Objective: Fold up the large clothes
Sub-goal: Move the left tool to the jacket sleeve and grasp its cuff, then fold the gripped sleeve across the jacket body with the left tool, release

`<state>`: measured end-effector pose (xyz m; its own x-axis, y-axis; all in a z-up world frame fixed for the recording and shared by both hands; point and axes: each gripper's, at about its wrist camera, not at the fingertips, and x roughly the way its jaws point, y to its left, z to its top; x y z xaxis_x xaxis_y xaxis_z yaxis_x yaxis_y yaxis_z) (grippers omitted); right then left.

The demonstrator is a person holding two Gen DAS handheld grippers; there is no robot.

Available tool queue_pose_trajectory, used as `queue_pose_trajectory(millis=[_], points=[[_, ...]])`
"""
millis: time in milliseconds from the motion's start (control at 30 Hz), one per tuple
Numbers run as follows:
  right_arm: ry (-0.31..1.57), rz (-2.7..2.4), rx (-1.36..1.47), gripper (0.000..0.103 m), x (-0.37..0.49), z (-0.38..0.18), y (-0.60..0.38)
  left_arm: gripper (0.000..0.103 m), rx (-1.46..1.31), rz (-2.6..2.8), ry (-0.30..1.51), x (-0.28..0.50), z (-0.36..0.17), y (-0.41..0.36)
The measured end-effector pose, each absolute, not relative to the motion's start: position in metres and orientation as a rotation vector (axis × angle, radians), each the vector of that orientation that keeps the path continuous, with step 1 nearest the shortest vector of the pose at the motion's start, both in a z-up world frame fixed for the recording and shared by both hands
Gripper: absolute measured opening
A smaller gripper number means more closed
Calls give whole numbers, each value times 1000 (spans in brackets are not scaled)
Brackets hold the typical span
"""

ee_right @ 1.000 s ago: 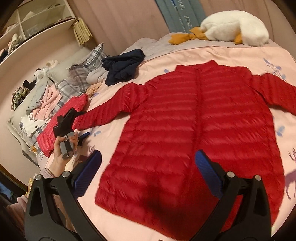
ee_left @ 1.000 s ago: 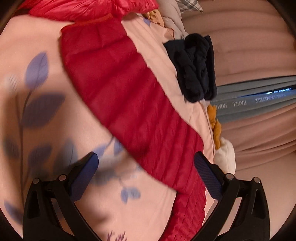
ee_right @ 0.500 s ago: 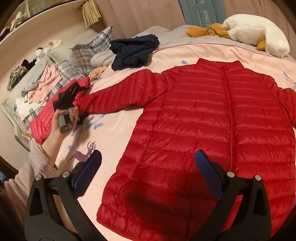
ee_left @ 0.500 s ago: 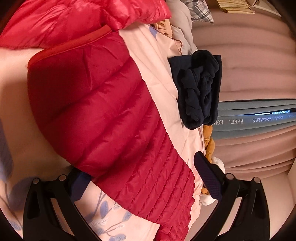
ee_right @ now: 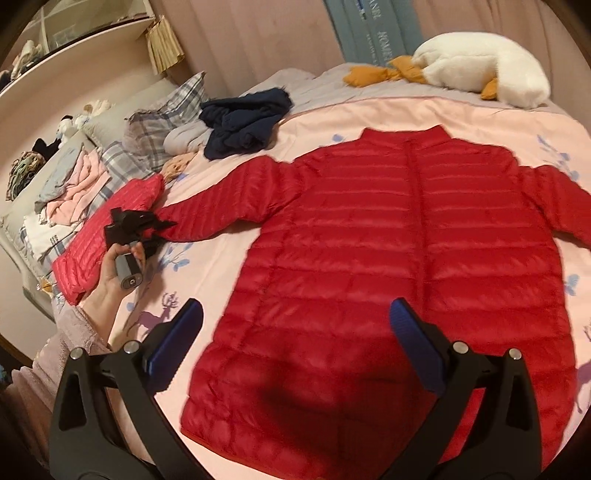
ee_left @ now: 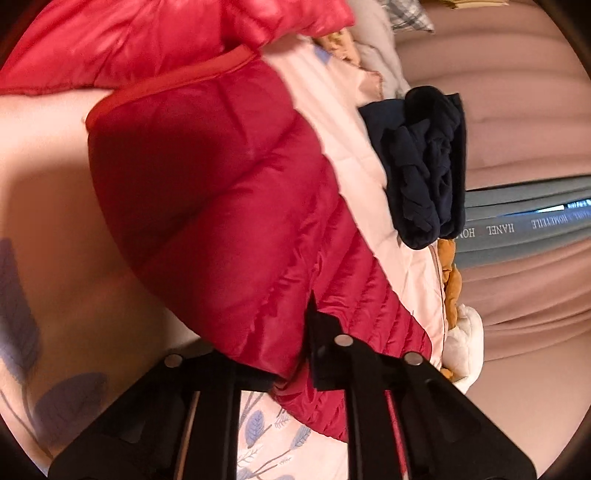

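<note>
A red quilted down jacket (ee_right: 399,266) lies flat, front up, on the pink bedspread (ee_right: 332,118), sleeves spread to both sides. My left gripper (ee_right: 155,227) is at the end of the jacket's left-hand sleeve (ee_left: 229,206), and its jaws are shut on the sleeve near the cuff. In the left wrist view the sleeve fills the space between the fingers (ee_left: 321,343). My right gripper (ee_right: 295,343) is open and empty, hovering above the jacket's hem.
A second, folded pink-red jacket (ee_right: 107,236) lies by the left gripper. A dark navy garment (ee_right: 243,122), plaid pillows (ee_right: 162,122), folded clothes (ee_right: 70,181) and a white plush toy (ee_right: 480,66) line the bed's far edge. A curtain (ee_right: 258,33) hangs behind.
My left gripper moved onto the sleeve end and closed on it. My right gripper drifted left over the hem and stayed open.
</note>
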<state>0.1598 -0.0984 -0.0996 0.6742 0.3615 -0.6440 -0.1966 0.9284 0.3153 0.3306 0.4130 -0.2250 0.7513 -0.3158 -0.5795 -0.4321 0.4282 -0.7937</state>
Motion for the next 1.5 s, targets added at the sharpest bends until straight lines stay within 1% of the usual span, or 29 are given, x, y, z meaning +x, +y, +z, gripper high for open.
queue_pose_trajectory(millis=[133,233,333,467,600,733,833,867,900,933,967,1000,1033,1067,1167,1200,1300,1433,1500], points=[[724,284,248,101,144,-96,-124,8,-1130,84,678,322,-204,404],[703,272,295,101,134,-99,-144,8,-1072,100,650,319,-175,387],[700,264,347,101,127,-107,-162,8,-927,98,624,318,-131,355],[702,252,379,101,121,-115,-177,8,-660,24,601,318,-68,278],[702,236,402,101,114,-121,-196,8,-426,-64,616,320,-33,184],[702,214,432,101,107,-127,-217,8,-249,-172,644,316,-29,91],[717,187,463,101,105,-137,-235,9,-137,-233,691,315,-46,22],[726,182,473,101,105,-140,-240,11,-117,-237,707,313,-53,7],[736,179,486,101,105,-144,-247,17,-104,-241,727,312,-60,-6],[742,175,494,101,106,-146,-251,20,-99,-251,749,313,-67,-17],[750,168,502,101,107,-149,-256,29,-101,-271,780,317,-78,-31],[758,162,511,101,109,-151,-262,50,-103,-283,805,319,-83,-38],[761,161,520,101,111,-153,-266,62,-113,-299,839,323,-90,-45],[764,157,531,101,114,-154,-271,78,-137,-324,872,326,-97,-51],[761,168,579,101,127,-154,-285,80,-179,-383,892,323,-100,-48],[758,182,602,101,136,-153,-289,85,-186,-405,885,318,-96,-44],[768,214,645,101,162,-153,-293,91,-239,-437,835,303,-89,-6],[806,223,628,101,226,-157,-289,91,-385,-440,848,287,-107,58],[827,210,617,101,261,-161,-286,91,-524,-445,883,292,-126,97]])
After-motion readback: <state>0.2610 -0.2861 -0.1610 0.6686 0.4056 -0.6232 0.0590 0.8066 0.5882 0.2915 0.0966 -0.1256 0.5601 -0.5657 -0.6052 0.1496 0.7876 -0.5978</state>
